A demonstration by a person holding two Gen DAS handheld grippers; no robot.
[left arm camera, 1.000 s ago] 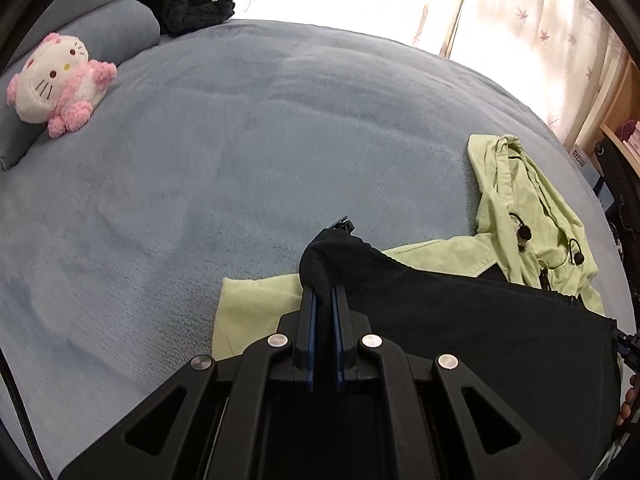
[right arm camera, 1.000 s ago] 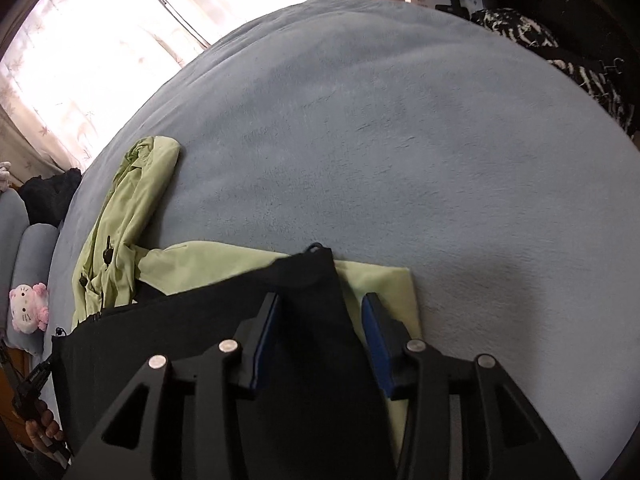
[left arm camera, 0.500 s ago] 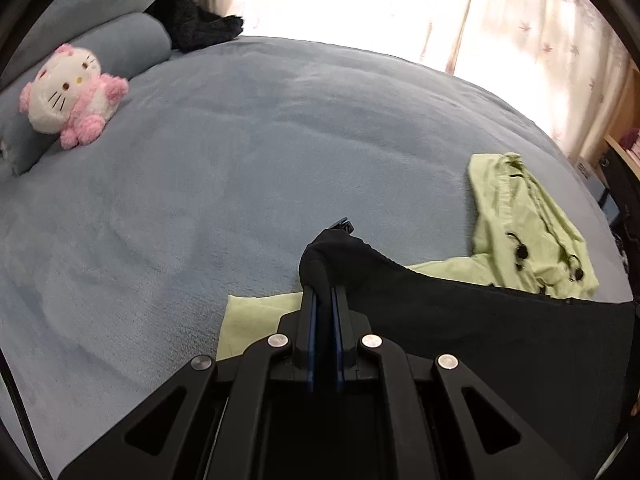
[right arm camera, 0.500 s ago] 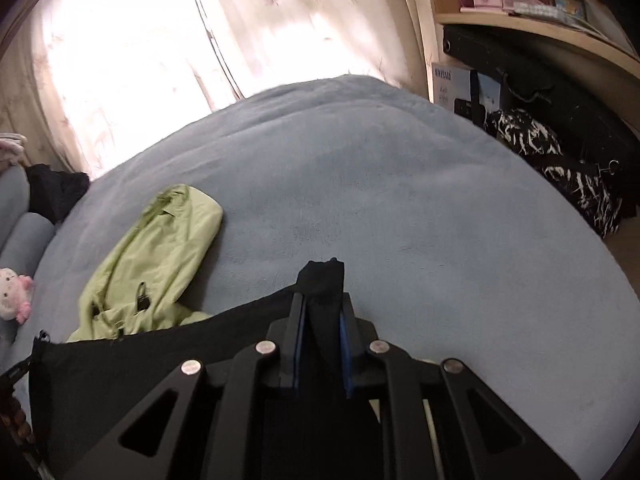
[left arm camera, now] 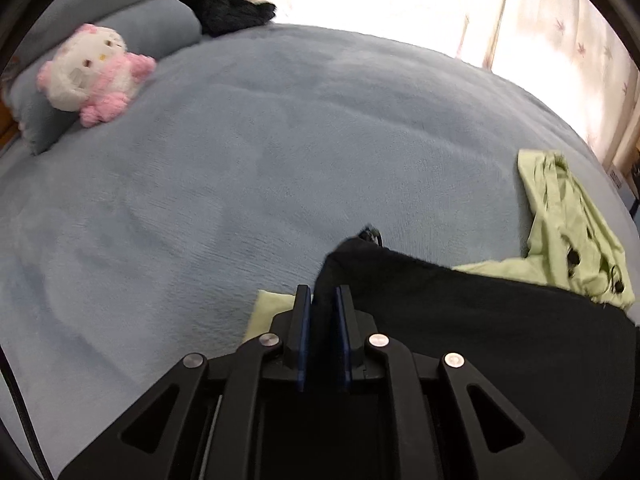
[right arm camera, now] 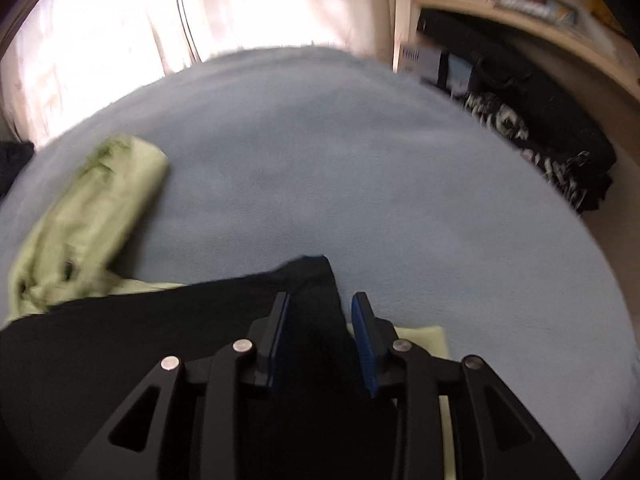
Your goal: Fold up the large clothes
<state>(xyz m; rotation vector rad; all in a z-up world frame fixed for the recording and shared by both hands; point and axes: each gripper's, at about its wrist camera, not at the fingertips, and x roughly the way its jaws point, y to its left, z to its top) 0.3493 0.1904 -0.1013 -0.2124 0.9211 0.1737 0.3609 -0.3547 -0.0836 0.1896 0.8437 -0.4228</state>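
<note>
A black garment (left arm camera: 480,320) lies spread over a light green garment (left arm camera: 560,220) on the bed. My left gripper (left arm camera: 322,290) has one black corner between its pads. Its jaws are opening, though the cloth still fills the narrow gap and stands up from it. In the right wrist view the black garment (right arm camera: 160,340) reaches its other corner between the fingers of my right gripper (right arm camera: 322,298). Those jaws are opening too: the cloth leans on the left pad and a gap shows at the right pad. The green garment (right arm camera: 92,216) is blurred at the left.
A blue-grey blanket (left arm camera: 240,160) covers the bed. A pink and white plush toy (left arm camera: 92,76) leans on a pillow (left arm camera: 160,32) at the far left, with a dark bundle (left arm camera: 228,12) behind. A wooden shelf (right arm camera: 520,20) and black-and-white cloth (right arm camera: 520,136) stand beside the bed's right edge.
The right jaws closed on the black corner, then parted again while that hand moved along the bed. The left jaws have eased slightly apart around their corner.
</note>
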